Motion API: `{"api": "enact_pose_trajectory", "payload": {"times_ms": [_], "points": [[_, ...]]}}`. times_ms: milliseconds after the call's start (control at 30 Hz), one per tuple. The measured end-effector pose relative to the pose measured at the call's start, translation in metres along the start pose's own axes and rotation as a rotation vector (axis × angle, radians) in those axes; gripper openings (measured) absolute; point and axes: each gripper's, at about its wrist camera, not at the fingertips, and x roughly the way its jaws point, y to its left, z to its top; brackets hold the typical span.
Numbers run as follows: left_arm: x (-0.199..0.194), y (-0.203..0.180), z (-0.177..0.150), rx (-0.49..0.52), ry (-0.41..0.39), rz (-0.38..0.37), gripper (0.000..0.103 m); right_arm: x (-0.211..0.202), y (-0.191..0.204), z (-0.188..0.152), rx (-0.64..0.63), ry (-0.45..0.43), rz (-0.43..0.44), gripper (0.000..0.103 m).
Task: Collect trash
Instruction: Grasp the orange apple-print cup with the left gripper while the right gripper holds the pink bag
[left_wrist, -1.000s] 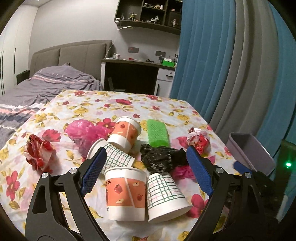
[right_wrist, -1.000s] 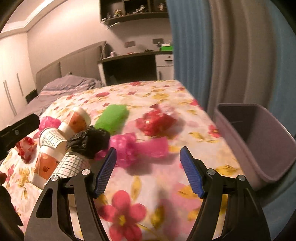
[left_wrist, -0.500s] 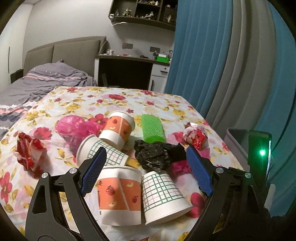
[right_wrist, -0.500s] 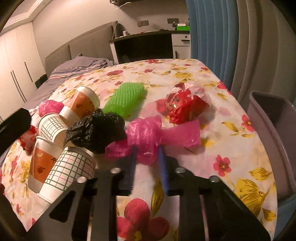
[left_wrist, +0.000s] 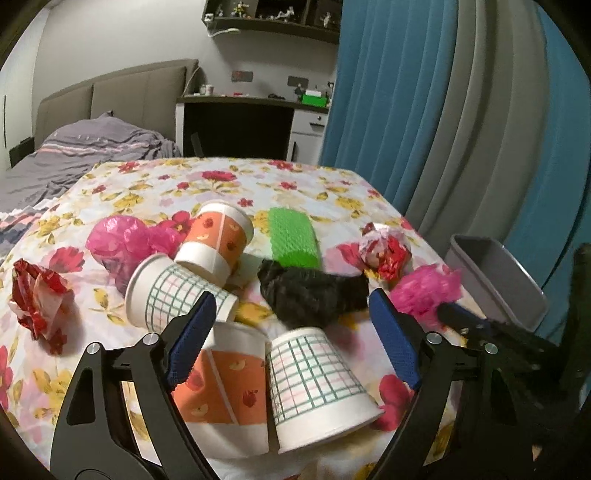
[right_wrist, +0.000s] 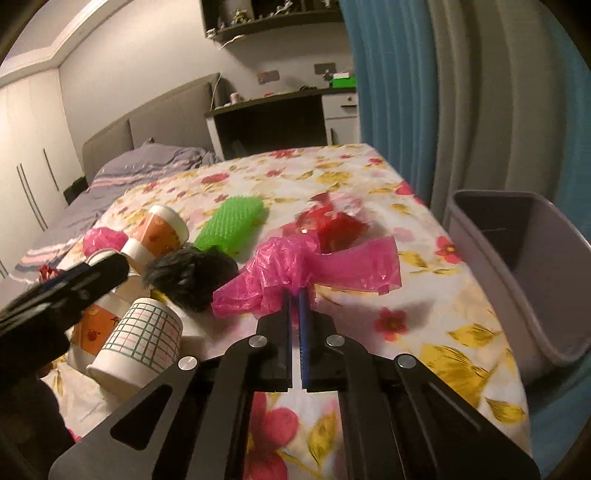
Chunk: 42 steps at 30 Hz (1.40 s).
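Observation:
My right gripper (right_wrist: 295, 295) is shut on a crumpled pink plastic bag (right_wrist: 306, 266) and holds it just above the flowered table; the bag also shows in the left wrist view (left_wrist: 424, 291). My left gripper (left_wrist: 291, 332) is open and empty over several paper cups (left_wrist: 314, 373), with a black bag (left_wrist: 310, 291) just beyond it. A grey bin (right_wrist: 524, 266) stands off the table's right edge, right of the held bag.
On the table lie a green mesh sleeve (left_wrist: 291, 236), a red-and-white wrapper (left_wrist: 384, 251), another pink bag (left_wrist: 122, 243) and a red wrapper (left_wrist: 37, 299) at the left. Blue curtains hang at the right; a bed and a desk stand behind.
My right gripper closed on the pink bag and lifted it off the table toward the right. My left gripper stayed open and shifted slightly nearer the cups.

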Motion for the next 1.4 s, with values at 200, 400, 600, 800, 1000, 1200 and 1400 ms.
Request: {"api": "enact_pose_trajectory", "payload": {"times_ms": [200,400,600,800,1000,1200,1400], "points": [[-0.028,-0.004,-0.021,0.070,-0.024,-0.017,0.081,-0.022,-0.013,-0.011,0.031,-0.030,-0.015,0.004],[-0.040,0.010,-0.041,0.064,-0.009,-0.013,0.069,-0.031,-0.019,-0.015,0.065,-0.043,-0.014,0.004],[-0.045,0.013,-0.048,0.070,-0.013,-0.018,0.058,-0.037,-0.016,-0.018,0.067,-0.047,-0.004,0.004],[-0.058,0.021,-0.052,0.046,-0.034,-0.017,0.058,-0.047,-0.014,-0.020,0.063,-0.062,-0.003,0.004],[-0.072,0.040,-0.060,0.037,-0.041,0.016,0.054,-0.048,-0.015,-0.021,0.066,-0.061,0.000,0.004],[-0.069,0.061,-0.074,0.023,0.015,0.010,0.053,-0.049,-0.014,-0.023,0.068,-0.058,0.002,0.004],[-0.056,0.071,-0.069,-0.037,0.053,-0.017,0.053,-0.048,-0.010,-0.026,0.065,-0.050,-0.001,0.004]]}}
